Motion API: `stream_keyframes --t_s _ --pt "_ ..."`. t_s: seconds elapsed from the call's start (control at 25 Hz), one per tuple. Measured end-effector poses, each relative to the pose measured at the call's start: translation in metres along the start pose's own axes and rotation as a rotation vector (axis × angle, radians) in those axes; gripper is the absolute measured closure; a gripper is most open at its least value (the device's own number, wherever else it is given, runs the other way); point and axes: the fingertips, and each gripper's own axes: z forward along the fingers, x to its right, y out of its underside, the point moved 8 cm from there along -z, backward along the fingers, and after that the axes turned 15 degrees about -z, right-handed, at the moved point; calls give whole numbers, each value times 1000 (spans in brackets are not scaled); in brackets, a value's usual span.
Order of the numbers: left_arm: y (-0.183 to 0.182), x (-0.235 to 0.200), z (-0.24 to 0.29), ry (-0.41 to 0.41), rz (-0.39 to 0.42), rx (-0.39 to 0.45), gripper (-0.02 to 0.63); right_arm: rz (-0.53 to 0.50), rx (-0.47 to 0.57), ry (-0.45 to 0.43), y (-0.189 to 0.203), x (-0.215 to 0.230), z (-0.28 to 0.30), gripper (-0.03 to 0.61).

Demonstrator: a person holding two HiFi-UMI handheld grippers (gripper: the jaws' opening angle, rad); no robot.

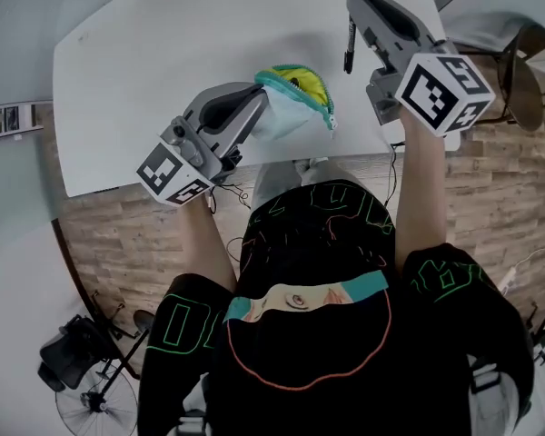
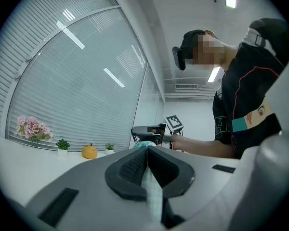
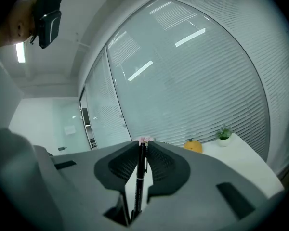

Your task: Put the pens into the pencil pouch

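My left gripper (image 1: 259, 98) is shut on the pale teal fabric of the pencil pouch (image 1: 295, 103), which hangs above the white table (image 1: 145, 71) with its yellow-lined, zippered mouth open. That fabric strip (image 2: 151, 191) runs between the pads in the left gripper view. To the right, my right gripper (image 1: 354, 12) is shut on a black pen (image 1: 349, 46) that hangs from its tip, right of the pouch mouth. The right gripper view has the pen (image 3: 139, 177) clamped lengthwise between the pads.
A window sill holds a small potted plant (image 3: 224, 134), an orange fruit (image 3: 193, 146) and pink flowers (image 2: 32, 128). A dark chair (image 1: 527, 71) stands right of the table. A fan (image 1: 95, 398) stands on the wooden floor at lower left.
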Motion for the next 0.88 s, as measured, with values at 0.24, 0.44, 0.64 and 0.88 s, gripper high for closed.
stream_keyframes --t_s 0.24,0.44,0.64,0.88 --pt "-9 -3 5 -35 21 21 606 18 101 -2 -28 -8 -3 517" --pt "-16 7 1 -42 52 31 606 8 174 -14 -58 -25 -11 517" --pt "-20 7 5 -44 72 32 606 6 224 -24 -78 -35 -15 517" --pt "-24 12 16 -49 115 40 605 -30 264 -58 -97 -50 -18 517"
